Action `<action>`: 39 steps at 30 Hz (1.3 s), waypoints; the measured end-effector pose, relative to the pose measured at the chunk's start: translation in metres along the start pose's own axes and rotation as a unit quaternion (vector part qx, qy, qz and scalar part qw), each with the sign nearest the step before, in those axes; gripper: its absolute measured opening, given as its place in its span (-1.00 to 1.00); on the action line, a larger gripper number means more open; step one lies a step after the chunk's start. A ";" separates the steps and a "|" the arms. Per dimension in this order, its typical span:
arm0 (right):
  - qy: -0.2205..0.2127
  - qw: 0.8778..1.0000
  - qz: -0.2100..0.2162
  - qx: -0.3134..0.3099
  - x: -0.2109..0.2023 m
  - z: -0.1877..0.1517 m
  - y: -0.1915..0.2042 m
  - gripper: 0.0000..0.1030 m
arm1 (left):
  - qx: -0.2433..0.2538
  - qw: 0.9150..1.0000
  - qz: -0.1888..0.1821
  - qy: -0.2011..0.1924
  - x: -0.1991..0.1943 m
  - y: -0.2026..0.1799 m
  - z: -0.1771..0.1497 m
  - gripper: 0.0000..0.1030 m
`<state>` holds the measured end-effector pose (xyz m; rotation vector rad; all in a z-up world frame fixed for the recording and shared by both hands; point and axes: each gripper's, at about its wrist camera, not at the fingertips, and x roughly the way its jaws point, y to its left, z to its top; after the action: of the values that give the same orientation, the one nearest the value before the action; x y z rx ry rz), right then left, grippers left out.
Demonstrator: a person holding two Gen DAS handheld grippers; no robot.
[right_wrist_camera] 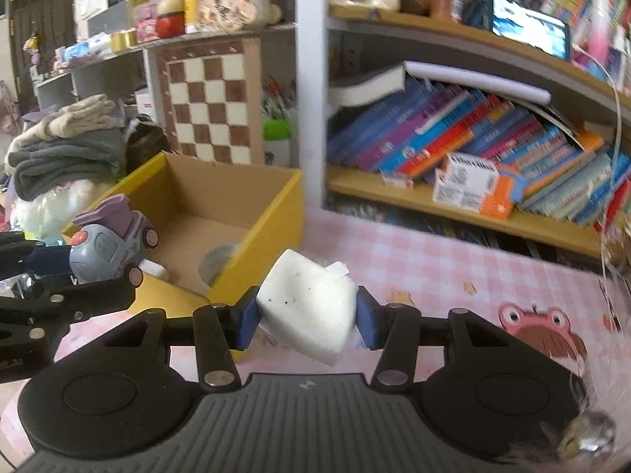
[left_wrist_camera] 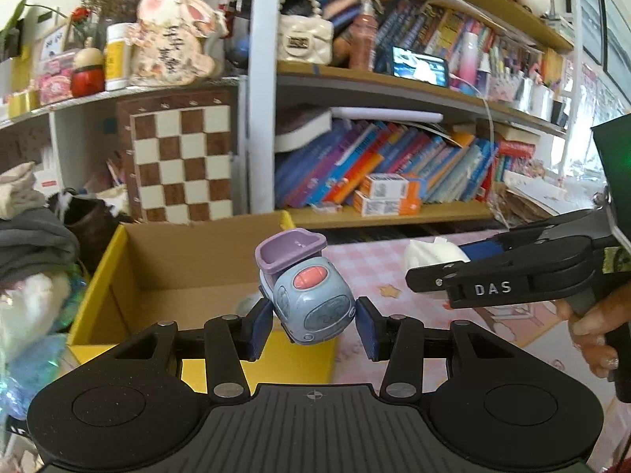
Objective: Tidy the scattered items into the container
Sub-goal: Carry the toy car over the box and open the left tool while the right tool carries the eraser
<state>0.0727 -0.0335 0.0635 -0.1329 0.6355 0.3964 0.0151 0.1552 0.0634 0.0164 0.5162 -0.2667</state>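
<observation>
Left gripper (left_wrist_camera: 314, 325) clamps blue-grey, purple-topped toy car (left_wrist_camera: 311, 303).

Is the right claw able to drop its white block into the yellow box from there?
Probably yes. The right claw holds the white block just beside the yellow box, whose top is open. The left claw with the toy car hovers nearby, though.

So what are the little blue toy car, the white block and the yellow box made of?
The toy car looks like moulded plastic: smooth, slightly glossy, rounded seams. The white block seems a soft foam or sponge, matte with dark specks, though that is unsure. The box looks like cardboard: plain brown inside, yellow-coated outside, folded edges.
</observation>
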 end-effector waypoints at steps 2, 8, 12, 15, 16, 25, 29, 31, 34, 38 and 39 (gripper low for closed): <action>-0.003 1.000 0.005 -0.009 0.003 0.007 0.007 -0.08 | 0.000 1.000 0.007 -0.002 0.001 0.008 0.003 -0.14; -0.010 0.999 0.019 -0.030 0.016 0.028 0.027 -0.08 | -0.003 1.000 0.026 -0.004 0.006 0.031 0.011 -0.14; -0.015 0.998 0.029 -0.045 0.030 0.039 0.042 -0.08 | -0.014 0.999 0.044 -0.002 0.017 0.048 0.016 -0.14; -0.024 0.998 0.030 -0.052 0.042 0.048 0.054 -0.08 | -0.030 0.998 0.061 -0.003 0.027 0.060 0.018 -0.14; -0.025 0.998 0.031 -0.054 0.047 0.051 0.058 -0.08 | -0.031 0.997 0.065 -0.001 0.031 0.063 0.019 -0.14; -0.007 0.997 0.041 -0.072 0.089 0.063 0.079 -0.09 | -0.028 0.995 0.096 0.022 0.064 0.087 0.020 -0.14; 0.002 0.996 0.045 -0.083 0.102 0.062 0.082 -0.09 | -0.031 0.993 0.104 0.039 0.078 0.099 0.016 -0.14; 0.008 0.995 0.043 -0.087 0.109 0.061 0.084 -0.09 | -0.032 0.992 0.109 0.053 0.086 0.104 0.014 -0.14; 0.025 0.995 0.044 -0.091 0.118 0.058 0.084 -0.10 | -0.041 0.991 0.109 0.072 0.098 0.113 0.011 -0.14; 0.039 0.994 0.050 -0.094 0.124 0.054 0.085 -0.10 | -0.056 0.988 0.103 0.099 0.113 0.123 0.008 -0.14; 0.040 0.993 0.051 -0.094 0.126 0.054 0.086 -0.10 | -0.058 0.987 0.101 0.106 0.117 0.124 0.007 -0.13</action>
<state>0.1602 0.0980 0.0311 -0.2979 0.6848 0.5517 0.1481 0.2455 0.0064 -0.0160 0.7361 -0.0354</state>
